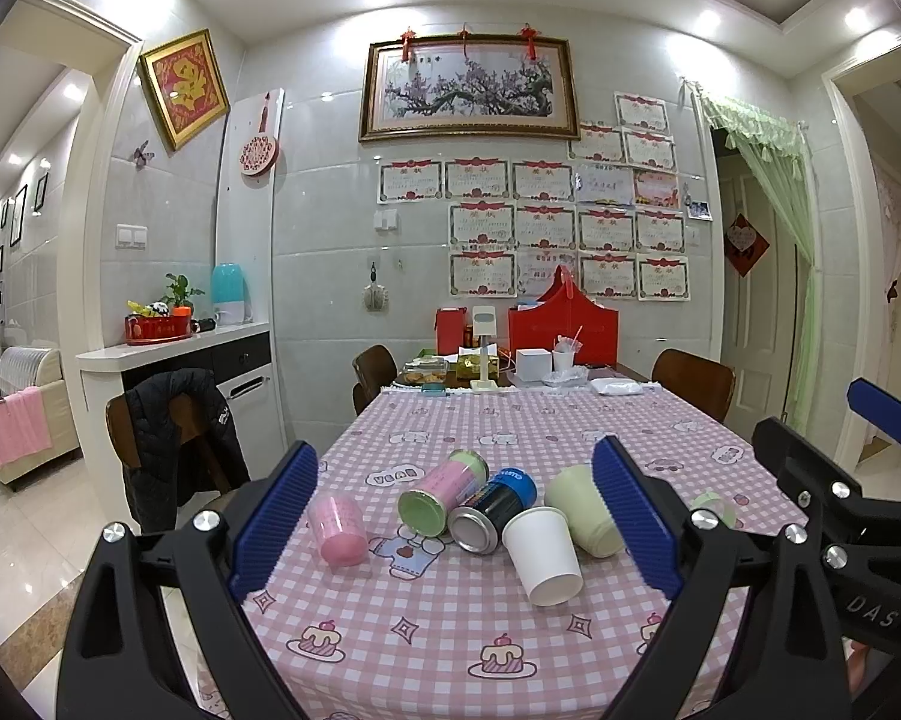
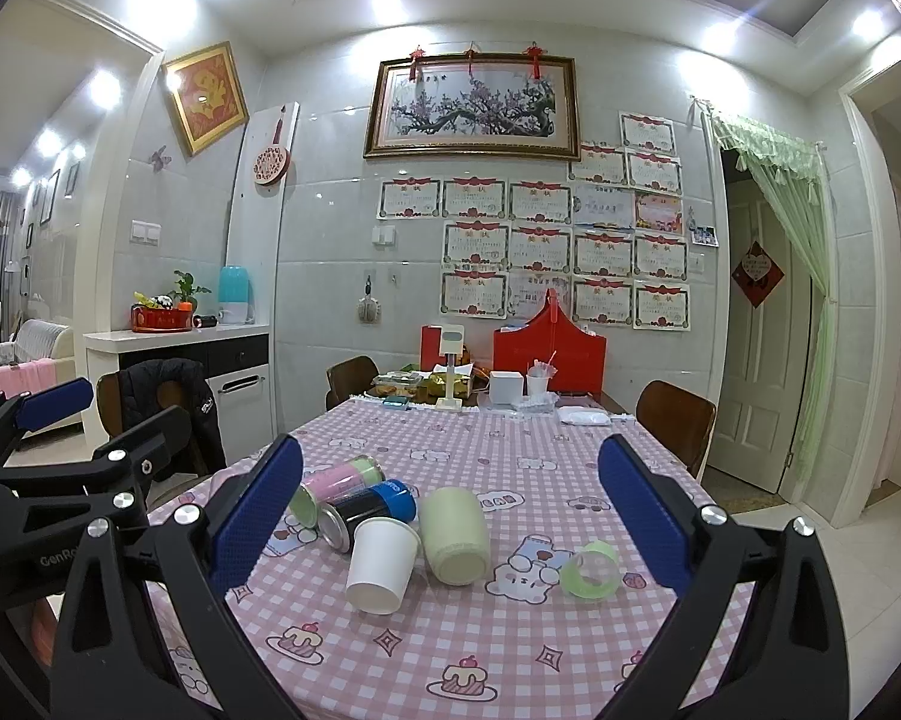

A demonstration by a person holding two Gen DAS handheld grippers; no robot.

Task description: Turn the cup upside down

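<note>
Several cups and cans lie on their sides on the pink checked tablecloth (image 1: 450, 630). A white paper cup (image 1: 543, 555) (image 2: 383, 564) points its mouth away from me. Beside it lie a pale green cup (image 1: 582, 510) (image 2: 455, 534), a pink cup (image 1: 336, 531), a pink-and-green can (image 1: 441, 492) (image 2: 339, 483) and a dark blue can (image 1: 492, 507) (image 2: 369, 507). A small green clear cup (image 2: 590, 570) lies at the right. My left gripper (image 1: 456, 516) and right gripper (image 2: 450, 516) are both open, empty, and held above the near table edge.
The far end of the table holds red boxes (image 1: 561, 330), a white box (image 1: 534, 365), food containers and a small stand. Wooden chairs (image 1: 693, 381) stand around the table; one at left carries a black jacket (image 1: 174, 426). A counter (image 1: 168, 348) is at left.
</note>
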